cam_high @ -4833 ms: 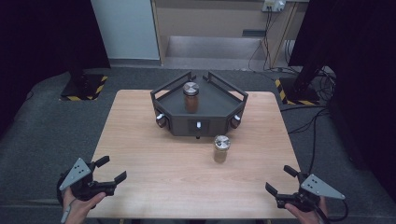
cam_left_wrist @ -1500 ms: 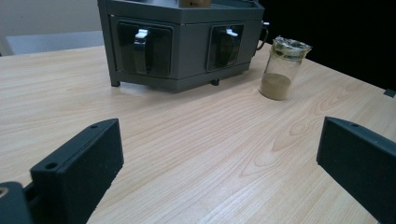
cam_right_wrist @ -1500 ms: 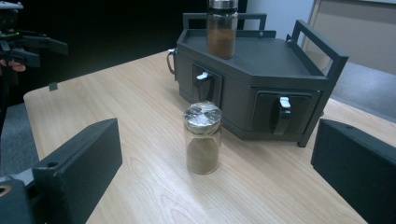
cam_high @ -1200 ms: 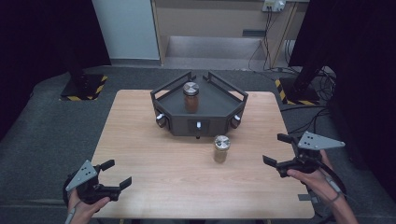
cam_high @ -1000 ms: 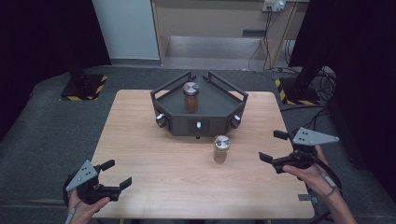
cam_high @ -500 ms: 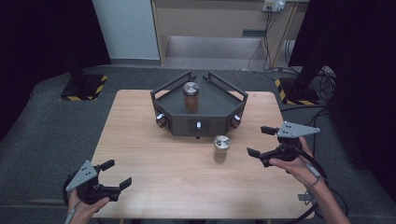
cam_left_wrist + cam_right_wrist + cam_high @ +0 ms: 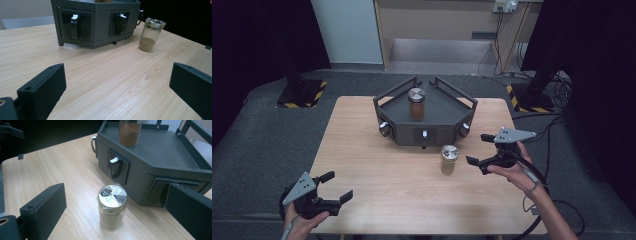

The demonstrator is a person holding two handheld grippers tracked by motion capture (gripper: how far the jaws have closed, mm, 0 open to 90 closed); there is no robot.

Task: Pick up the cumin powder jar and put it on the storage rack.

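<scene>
On the wooden table (image 7: 377, 165), right gripper (image 7: 478, 149) gapes wide just beside the spice jar (image 7: 449, 159), apparently untouched; left gripper (image 7: 335, 187) likewise open, empty.

Both tools (image 7: 333, 187) (image 7: 479, 149) agape, apart

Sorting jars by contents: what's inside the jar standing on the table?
The jar holds tan powder filling its lower part. Its shiny lid covers the top, so the powder's surface is hidden from above.

Floor (image 7: 267, 135): grey carpet around the desk (image 7: 362, 150).
Wall panel (image 7: 344, 30): pale, beyond the desk.
Curtains (image 7: 257, 40): black, both sides.
</scene>
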